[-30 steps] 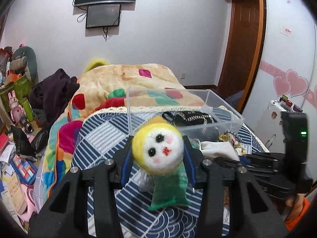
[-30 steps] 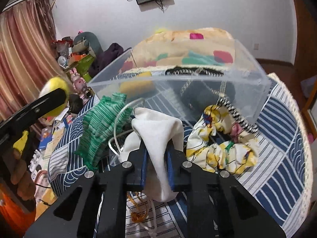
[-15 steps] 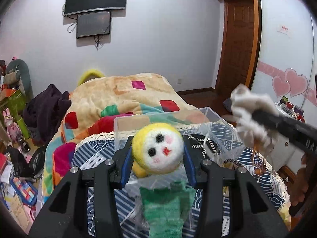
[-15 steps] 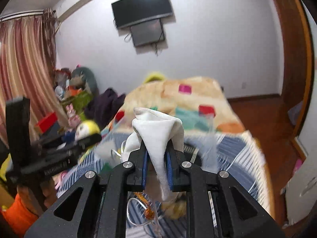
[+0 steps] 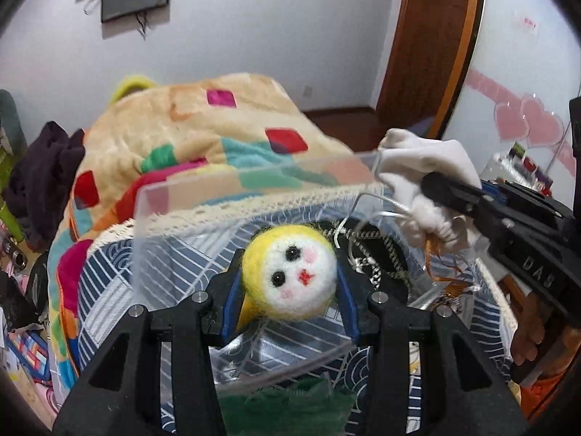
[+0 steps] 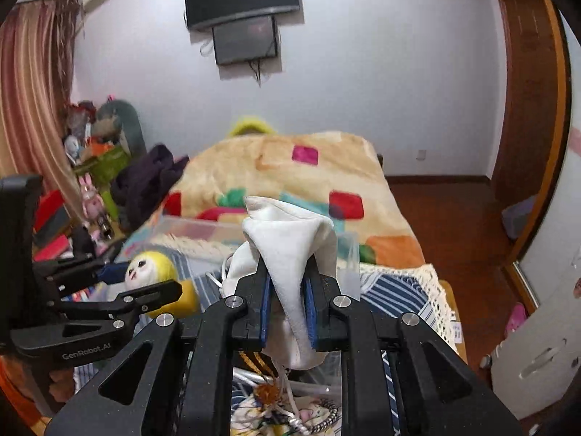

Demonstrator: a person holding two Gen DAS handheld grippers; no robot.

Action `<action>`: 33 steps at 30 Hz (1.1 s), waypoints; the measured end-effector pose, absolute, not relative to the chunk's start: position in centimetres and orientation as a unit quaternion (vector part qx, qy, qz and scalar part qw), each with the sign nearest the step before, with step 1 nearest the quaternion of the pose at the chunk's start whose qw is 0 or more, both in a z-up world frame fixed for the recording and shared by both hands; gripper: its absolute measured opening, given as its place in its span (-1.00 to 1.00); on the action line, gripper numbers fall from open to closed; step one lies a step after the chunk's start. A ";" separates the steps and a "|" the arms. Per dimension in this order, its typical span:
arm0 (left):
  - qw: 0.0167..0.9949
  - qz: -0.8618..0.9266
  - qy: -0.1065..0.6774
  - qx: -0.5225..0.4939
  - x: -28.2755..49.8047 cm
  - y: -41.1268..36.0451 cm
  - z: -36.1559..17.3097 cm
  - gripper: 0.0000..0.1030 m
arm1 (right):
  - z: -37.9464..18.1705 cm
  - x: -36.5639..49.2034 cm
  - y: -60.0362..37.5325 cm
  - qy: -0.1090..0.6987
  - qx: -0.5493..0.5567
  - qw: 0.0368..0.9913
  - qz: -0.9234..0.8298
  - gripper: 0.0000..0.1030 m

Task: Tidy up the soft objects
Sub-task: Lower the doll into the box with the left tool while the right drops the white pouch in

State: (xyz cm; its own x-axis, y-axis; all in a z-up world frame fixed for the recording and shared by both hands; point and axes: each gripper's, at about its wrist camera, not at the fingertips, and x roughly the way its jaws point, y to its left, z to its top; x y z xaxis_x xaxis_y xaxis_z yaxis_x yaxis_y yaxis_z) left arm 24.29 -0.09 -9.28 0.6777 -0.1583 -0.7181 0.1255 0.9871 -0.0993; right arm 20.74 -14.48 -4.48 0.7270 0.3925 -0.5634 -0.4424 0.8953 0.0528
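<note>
My left gripper [image 5: 290, 283] is shut on a yellow-and-white felt doll head [image 5: 288, 272] with a green body [image 5: 287, 405] hanging below, held over the clear plastic box [image 5: 225, 189]. It also shows in the right wrist view [image 6: 150, 267]. My right gripper [image 6: 287, 290] is shut on a white cloth pouch [image 6: 290, 239] with clear cord and an orange tassel [image 6: 267, 394] dangling; the pouch shows in the left wrist view [image 5: 425, 167] above the box's right side. A black-and-white braided item [image 5: 377, 250] lies inside the box.
The box stands on a blue-and-white patterned cloth [image 5: 105, 283] with a lace edge. Behind it lies a colourful quilt [image 5: 203, 123]. Clutter and toys [image 6: 90, 167] fill the left; a wooden door [image 5: 428, 47] is at the right.
Both grippers have lifted their items off the cloth and moved over the clear box. The doll now hangs over the box's opening, and the white pouch is raised beside it.
</note>
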 end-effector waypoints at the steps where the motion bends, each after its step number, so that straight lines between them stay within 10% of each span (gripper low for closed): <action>1: 0.912 -0.079 0.403 -0.018 24.7 -0.2 -9.7 -0.12 | -4.9 21.0 -14.2 0.302 -0.048 0.925 0.224 -0.72; 16: 0.891 -0.084 0.446 -0.019 25.6 -0.5 -11.4 0.04 | -7.2 21.9 -13.9 0.378 -0.093 0.892 0.231 -0.64; 21: 0.902 -0.081 0.425 -0.014 24.6 -0.4 -10.3 0.20 | -6.6 21.3 -14.3 0.370 -0.084 0.893 0.244 -0.20; 33: 0.928 -0.072 0.366 -0.013 19.3 0.9 -7.1 0.53 | -2.6 16.8 -16.2 0.289 -0.063 0.920 0.256 0.09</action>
